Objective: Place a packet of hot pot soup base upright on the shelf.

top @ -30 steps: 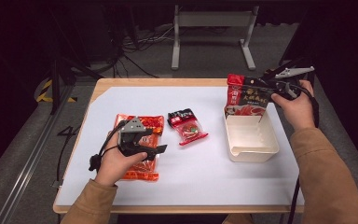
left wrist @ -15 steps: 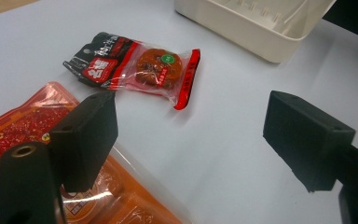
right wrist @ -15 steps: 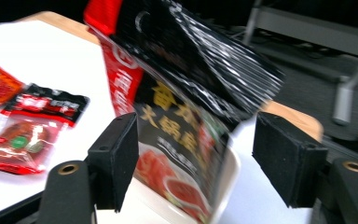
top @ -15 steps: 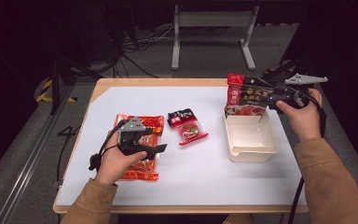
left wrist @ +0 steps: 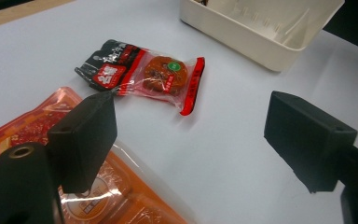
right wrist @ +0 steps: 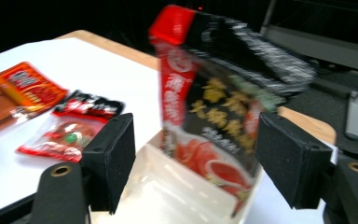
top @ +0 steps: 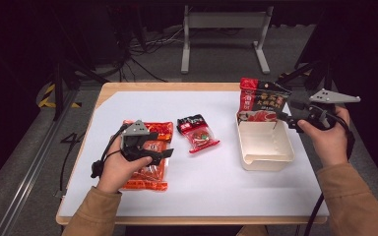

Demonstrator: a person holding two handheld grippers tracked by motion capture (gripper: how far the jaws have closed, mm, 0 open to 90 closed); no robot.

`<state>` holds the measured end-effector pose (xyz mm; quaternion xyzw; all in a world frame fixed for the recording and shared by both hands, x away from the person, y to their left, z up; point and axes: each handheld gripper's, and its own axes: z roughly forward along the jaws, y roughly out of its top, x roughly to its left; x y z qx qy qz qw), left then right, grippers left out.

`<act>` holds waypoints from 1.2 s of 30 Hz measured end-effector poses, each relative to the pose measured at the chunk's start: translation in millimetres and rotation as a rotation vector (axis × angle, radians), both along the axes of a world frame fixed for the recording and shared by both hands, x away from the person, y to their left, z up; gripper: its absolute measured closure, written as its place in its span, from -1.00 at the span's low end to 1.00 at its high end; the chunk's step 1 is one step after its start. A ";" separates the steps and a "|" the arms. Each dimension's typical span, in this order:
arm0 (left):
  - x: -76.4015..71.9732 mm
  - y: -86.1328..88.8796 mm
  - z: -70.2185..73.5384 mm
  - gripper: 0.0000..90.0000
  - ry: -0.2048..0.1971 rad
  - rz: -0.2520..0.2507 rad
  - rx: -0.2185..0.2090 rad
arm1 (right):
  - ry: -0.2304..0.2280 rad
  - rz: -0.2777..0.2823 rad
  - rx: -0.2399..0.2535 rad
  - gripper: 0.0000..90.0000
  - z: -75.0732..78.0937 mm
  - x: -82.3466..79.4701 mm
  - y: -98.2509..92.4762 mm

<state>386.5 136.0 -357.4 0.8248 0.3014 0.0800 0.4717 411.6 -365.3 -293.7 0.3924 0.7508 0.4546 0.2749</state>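
Now my right gripper (top: 281, 118) has its jaws wide apart, having just been opening, with nothing pressed between the pads. Just beyond them the red-and-black pouch (top: 260, 102) stands upright in the far end of the cream tray (top: 268, 158), leaning on its back wall. My left gripper (top: 160, 153) also has its jaws spread and grips nothing, resting over the orange packet (top: 150, 169). Between the orange packet and the tray, the small red snack pack (top: 197, 133) lies flat on the white table (top: 216, 182).
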 end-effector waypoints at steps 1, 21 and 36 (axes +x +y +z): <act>0.0 0.0 0.0 -0.60 0.000 0.000 0.000 | 0.000 0.000 0.000 -0.34 0.0 0.0 0.0; 0.1 27.7 12.7 -0.64 -0.004 0.040 -0.056 | -0.005 0.179 0.052 -0.35 -21.0 -67.8 48.3; 3.7 47.2 15.2 -0.70 -0.020 0.086 -0.018 | 0.034 0.341 0.036 -0.35 -43.9 -70.7 86.6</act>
